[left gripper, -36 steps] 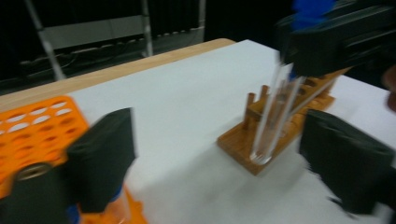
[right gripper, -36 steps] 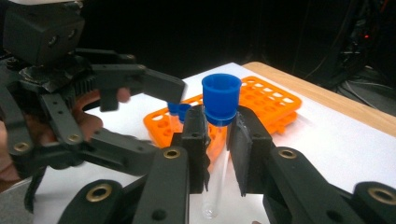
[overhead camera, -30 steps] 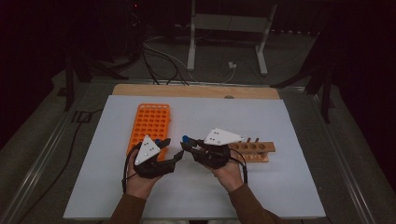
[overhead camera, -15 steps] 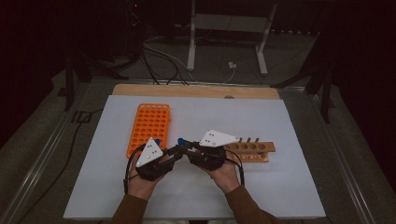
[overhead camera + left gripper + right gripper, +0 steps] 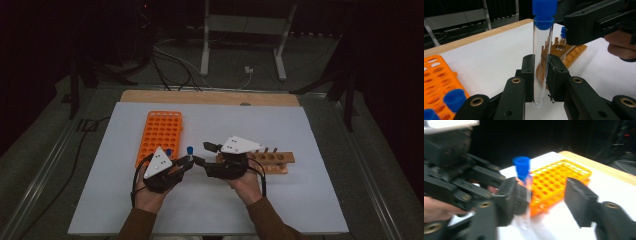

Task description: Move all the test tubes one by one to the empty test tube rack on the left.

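— Left gripper (image 5: 540, 75)?
— Clamped on the clear test tube (image 5: 541, 62), pads pressing both sides of the glass near its lower end.
— Tube's pose?
— Upright, blue cap (image 5: 544, 11) on top, rounded bottom just above the white mat (image 5: 210, 210).
— Where on the table?
— Between the orange rack (image 5: 161, 136) and the wooden rack (image 5: 272, 161), in front of both hands.
— Right gripper (image 5: 544, 197)?
— Jaws apart, just been opening, standing off either side of the tube with a clear gap on one side; blurred in the right gripper view.
— Anything else nearby?
— Two more blue-capped tubes (image 5: 455, 100) standing in the orange rack, just beside the left gripper.
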`<state>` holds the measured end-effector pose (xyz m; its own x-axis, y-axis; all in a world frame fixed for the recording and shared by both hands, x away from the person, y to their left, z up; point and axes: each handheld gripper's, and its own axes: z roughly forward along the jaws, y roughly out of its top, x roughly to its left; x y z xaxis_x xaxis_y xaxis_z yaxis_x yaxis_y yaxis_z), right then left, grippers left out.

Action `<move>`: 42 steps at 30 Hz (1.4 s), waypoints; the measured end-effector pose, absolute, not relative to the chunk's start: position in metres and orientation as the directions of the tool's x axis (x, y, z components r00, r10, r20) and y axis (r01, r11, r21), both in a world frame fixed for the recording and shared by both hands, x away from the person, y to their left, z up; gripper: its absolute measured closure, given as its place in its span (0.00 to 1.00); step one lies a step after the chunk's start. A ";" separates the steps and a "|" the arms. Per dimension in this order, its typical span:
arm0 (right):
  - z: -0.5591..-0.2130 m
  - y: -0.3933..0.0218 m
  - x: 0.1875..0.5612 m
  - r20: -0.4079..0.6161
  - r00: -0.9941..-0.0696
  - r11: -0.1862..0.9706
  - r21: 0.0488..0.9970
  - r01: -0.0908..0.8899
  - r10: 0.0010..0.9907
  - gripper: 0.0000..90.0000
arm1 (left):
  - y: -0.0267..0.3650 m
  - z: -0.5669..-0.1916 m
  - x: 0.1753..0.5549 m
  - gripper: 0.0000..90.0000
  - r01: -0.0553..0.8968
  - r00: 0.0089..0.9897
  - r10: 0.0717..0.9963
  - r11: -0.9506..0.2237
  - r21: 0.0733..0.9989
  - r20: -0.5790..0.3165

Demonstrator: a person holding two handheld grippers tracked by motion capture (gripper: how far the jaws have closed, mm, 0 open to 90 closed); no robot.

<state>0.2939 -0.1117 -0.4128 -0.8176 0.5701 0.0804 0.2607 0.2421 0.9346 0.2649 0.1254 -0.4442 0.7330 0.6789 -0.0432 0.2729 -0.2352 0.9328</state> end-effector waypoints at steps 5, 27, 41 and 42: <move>-0.413 -0.125 0.299 0.071 -0.767 0.231 0.932 0.279 0.638 0.22 | 0.131 -0.444 0.266 0.87 0.278 0.720 0.692 -0.225 0.934 -0.048; -0.417 -0.191 0.313 0.087 -0.623 0.181 0.918 0.353 0.778 0.02 | 0.153 -0.435 0.268 0.87 0.274 0.676 0.735 -0.185 0.944 -0.053; -0.419 -0.229 0.304 0.074 -0.569 0.158 0.924 0.348 0.819 0.01 | 0.172 -0.427 0.268 0.87 0.258 0.639 0.767 -0.149 0.955 -0.053; -0.420 -0.232 0.303 0.075 -0.565 0.155 0.925 0.348 0.821 0.01 | 0.174 -0.426 0.268 0.87 0.258 0.636 0.770 -0.148 0.955 -0.053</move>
